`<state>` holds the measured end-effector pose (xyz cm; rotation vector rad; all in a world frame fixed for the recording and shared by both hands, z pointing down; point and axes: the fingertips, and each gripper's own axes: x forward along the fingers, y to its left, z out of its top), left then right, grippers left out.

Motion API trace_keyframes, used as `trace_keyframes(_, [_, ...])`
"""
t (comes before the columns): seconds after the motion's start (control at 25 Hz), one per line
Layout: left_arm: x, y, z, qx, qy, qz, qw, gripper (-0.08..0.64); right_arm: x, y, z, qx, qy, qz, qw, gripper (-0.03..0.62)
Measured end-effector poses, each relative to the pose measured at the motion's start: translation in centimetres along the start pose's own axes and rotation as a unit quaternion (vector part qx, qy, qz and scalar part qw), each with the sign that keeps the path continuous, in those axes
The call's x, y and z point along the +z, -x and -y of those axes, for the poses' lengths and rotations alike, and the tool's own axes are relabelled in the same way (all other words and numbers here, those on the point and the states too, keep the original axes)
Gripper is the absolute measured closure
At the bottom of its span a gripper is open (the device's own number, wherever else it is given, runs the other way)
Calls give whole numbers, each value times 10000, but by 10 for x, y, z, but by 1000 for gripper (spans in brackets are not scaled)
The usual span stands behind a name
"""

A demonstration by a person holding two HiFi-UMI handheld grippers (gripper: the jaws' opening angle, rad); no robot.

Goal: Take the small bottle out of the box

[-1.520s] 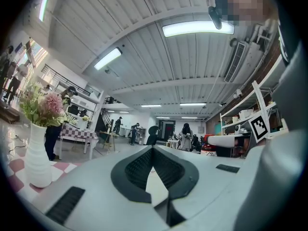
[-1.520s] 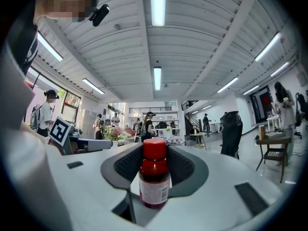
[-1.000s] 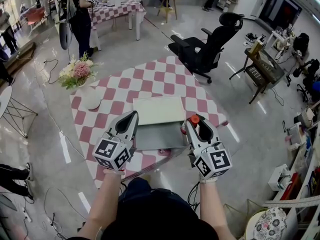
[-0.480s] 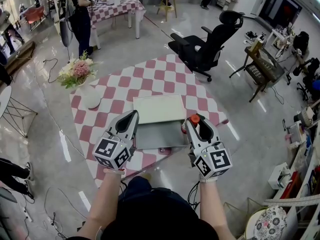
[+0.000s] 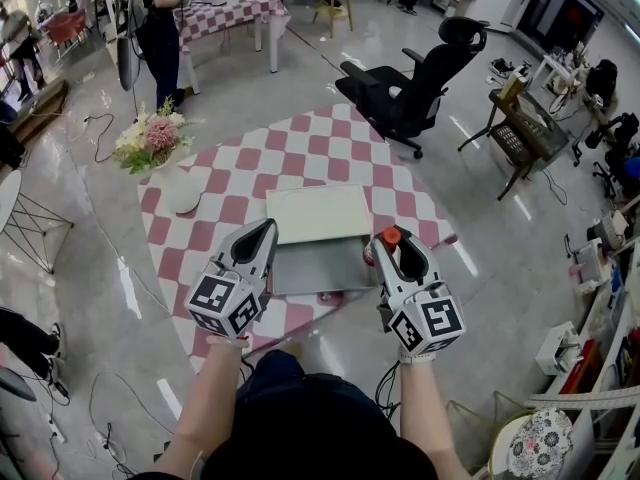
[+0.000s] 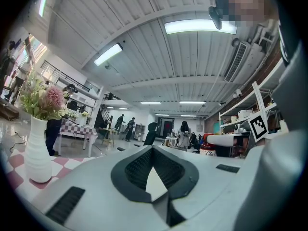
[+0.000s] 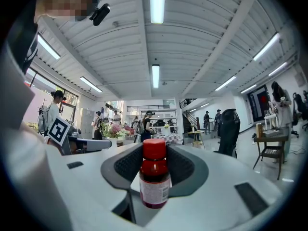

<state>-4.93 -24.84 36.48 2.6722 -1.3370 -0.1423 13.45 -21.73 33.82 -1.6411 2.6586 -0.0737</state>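
A small dark-red bottle (image 7: 155, 177) with a red cap and a pale label stands upright between the pads of my right gripper (image 7: 155, 150), which is shut on it. In the head view the bottle's cap (image 5: 390, 236) shows at the tips of that gripper (image 5: 392, 244), just right of the open box (image 5: 310, 268). The box's grey base lies flat with its white lid (image 5: 318, 216) folded back behind it. My left gripper (image 5: 257, 240) hovers at the box's left edge. In the left gripper view its fingertips (image 6: 153, 150) meet with nothing between them.
The box sits on a table with a red-and-white checked cloth (image 5: 230, 183). A white vase of flowers (image 5: 160, 146) stands at the table's far left corner. A black office chair (image 5: 415, 88) is beyond the table, and people stand in the background.
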Motion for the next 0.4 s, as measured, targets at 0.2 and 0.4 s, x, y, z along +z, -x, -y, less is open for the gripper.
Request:
trace_keyframes(0.2, [-2,0,-1,-6,19,-17,10000,558,-1,0,0,-6,-15,-9,10000,442])
trace_keyframes(0.4, [-4,1,-3,-5,18,-37,10000,558,-4,-1,-1,-3,-43,-4,10000,442])
